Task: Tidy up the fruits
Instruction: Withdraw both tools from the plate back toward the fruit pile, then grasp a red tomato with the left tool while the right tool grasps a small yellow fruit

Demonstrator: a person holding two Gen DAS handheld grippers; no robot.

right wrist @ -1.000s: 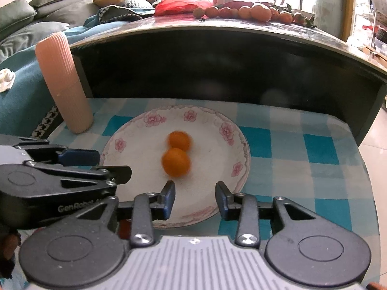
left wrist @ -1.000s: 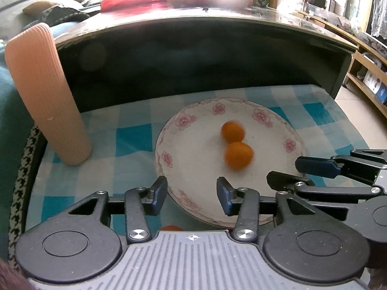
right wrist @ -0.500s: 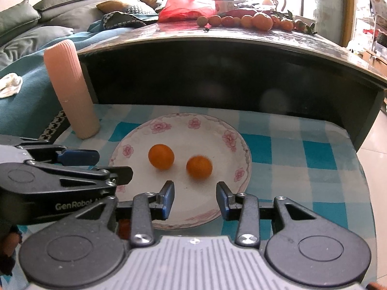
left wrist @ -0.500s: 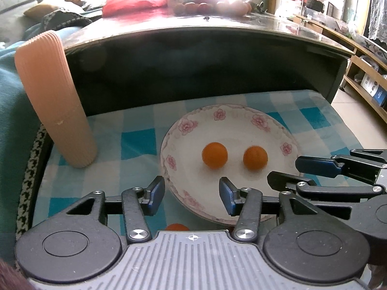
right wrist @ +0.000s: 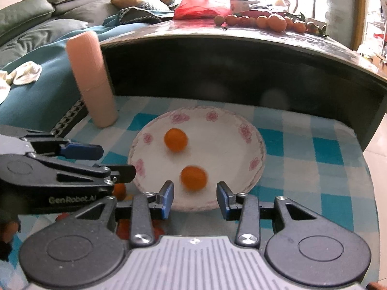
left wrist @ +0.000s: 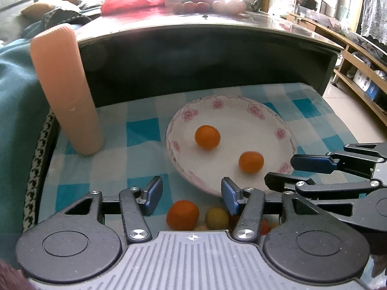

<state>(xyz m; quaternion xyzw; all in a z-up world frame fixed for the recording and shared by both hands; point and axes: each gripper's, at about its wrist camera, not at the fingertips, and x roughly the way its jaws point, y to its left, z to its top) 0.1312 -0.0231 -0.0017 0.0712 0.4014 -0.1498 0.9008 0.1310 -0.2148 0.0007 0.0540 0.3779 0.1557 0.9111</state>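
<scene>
A white plate [left wrist: 244, 111] [right wrist: 232, 130] with pink flowers on its rim sits on the blue checked cloth and holds two small oranges [left wrist: 207, 137] [left wrist: 251, 162] [right wrist: 175, 140] [right wrist: 194, 178]. In front of the plate lies a cluster of loose fruit: an orange one [left wrist: 182, 215], a yellowish one [left wrist: 217, 217] and more, partly hidden by my fingers. My left gripper [left wrist: 191, 194] hovers open over that cluster with nothing between its fingers. My right gripper [right wrist: 194, 197] stands open at the plate's near rim, empty, just short of the nearer orange.
A tall ribbed pink tumbler [left wrist: 65, 89] [right wrist: 90, 79] stands left of the plate. Behind the plate rises a dark table [right wrist: 241, 67] with a row of fruit [right wrist: 266, 21] and a red bag [right wrist: 200, 2] on top. A teal-covered sofa [right wrist: 36, 55] is at the left.
The two oranges have rolled apart on the plate, one now nearer the front rim. Both grippers have drawn back a little, bringing the loose fruit in front of the plate into view.
</scene>
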